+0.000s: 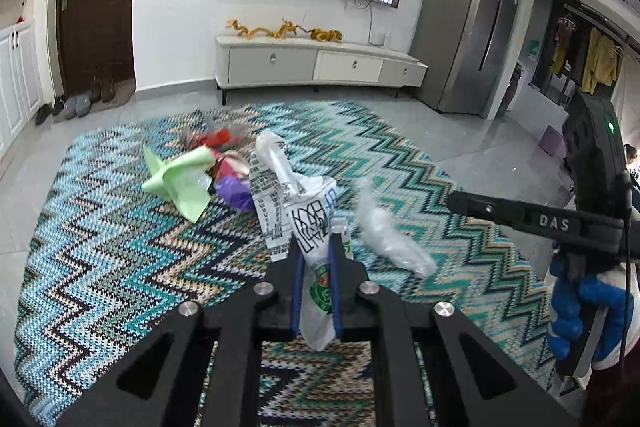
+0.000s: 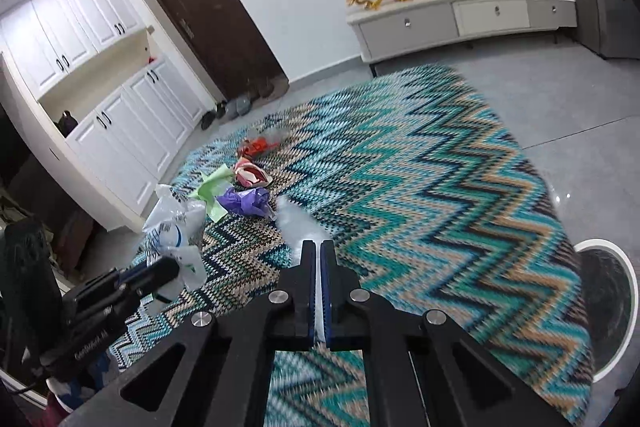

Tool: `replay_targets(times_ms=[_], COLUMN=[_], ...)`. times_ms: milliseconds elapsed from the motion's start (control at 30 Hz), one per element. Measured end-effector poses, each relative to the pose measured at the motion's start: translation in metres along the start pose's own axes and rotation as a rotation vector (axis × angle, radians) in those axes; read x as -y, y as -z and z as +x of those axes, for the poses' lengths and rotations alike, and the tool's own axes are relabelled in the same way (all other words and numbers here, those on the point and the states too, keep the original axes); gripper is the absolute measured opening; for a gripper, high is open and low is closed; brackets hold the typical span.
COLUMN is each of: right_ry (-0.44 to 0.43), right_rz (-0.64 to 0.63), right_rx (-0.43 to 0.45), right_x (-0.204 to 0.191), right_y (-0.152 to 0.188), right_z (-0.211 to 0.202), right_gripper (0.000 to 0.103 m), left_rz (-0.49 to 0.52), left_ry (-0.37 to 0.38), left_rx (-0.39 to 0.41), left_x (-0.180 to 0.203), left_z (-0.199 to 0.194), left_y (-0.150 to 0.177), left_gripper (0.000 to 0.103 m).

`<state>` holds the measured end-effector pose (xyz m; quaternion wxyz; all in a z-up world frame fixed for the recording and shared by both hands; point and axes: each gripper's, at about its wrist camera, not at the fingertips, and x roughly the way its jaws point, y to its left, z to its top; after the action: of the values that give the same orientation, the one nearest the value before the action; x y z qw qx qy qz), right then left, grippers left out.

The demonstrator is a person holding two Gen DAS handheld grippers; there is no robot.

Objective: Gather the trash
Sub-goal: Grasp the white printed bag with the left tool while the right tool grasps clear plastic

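We log the left tongs [image 1: 317,247] pinching a crumpled white plastic bag printed with black text and a green logo [image 1: 298,211]; it is held clear of the teal, black and beige zigzag-patterned rug [image 1: 120,247], its upper part standing above the fingertips and its tail hanging between the blue pads.

We log the right tongs [image 2: 319,247] pressed together on a thin clear plastic film [image 2: 294,219], which sticks out beyond the fingertips and shows as a pale strip between the pads. In the left wrist view that film [image 1: 390,231] hangs blurred just right of the printed bag, and a blue-gloved hand [image 1: 588,311] grips the right tool's handle.

Trash on the rug, in one loose cluster:
- light green folded paper sheet [image 1: 176,183]
- crumpled purple plastic bag [image 2: 246,201], just beside the green sheet
- red and cream crumpled wrapper [image 2: 252,175], behind the purple bag
- red crumpled packet with clear film [image 2: 258,145], farthest back

Container: a round white-rimmed bin with a dark liner [image 2: 630,291] at the right edge of the right wrist view, standing on the grey tiled floor [image 2: 580,107] next to the rug. We cannot tell what it holds.
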<state>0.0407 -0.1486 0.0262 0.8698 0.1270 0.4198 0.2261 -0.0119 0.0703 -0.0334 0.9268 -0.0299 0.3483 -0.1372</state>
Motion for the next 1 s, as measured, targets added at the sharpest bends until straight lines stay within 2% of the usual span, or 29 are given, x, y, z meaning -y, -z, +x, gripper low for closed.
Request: replay_targets(times_ms=[233,367,400,733,767,800,1000], right_ry=[-0.012,-0.022,-0.026,-0.003,-0.011,-0.020,-0.028], right_rz=[-0.008,-0.024,-0.030,-0.056,-0.056,-0.056,-0.022], right_rx=[-0.032,-0.063,-0.071,-0.186,-0.187,-0.187,-0.104], right_x=[0.001,-0.002,-0.005,-0.009,-0.008,-0.007,0.009], right_y=[0.006,0.007,0.007,0.011,0.013,0.014,0.015], right_z=[-0.004,0.014,0.019,0.085,0.086,0.086,0.053], right_gripper=[0.006,0.032,0.033,0.032,0.022,0.018,0.015], left_rz=[-0.004,-0.017,-0.025,-0.059,-0.053,-0.049,0.024], left_ry=[-0.013,-0.038,-0.043,-0.082,-0.085,-0.086,-0.102], left_rx=[0.009,-0.011,-0.016,-0.065,-0.068,-0.070,-0.075], left_x=[0.010,0.005,0.001,-0.022,-0.020,-0.019,0.006], left_z=[-0.002,0.006,0.008,0.029,0.031,0.031,0.033], left_y=[-0.010,-0.008,-0.008,-0.003,-0.003,-0.003,-0.013], left_gripper=[0.010,0.010,0.011,0.011,0.011,0.011,0.011])
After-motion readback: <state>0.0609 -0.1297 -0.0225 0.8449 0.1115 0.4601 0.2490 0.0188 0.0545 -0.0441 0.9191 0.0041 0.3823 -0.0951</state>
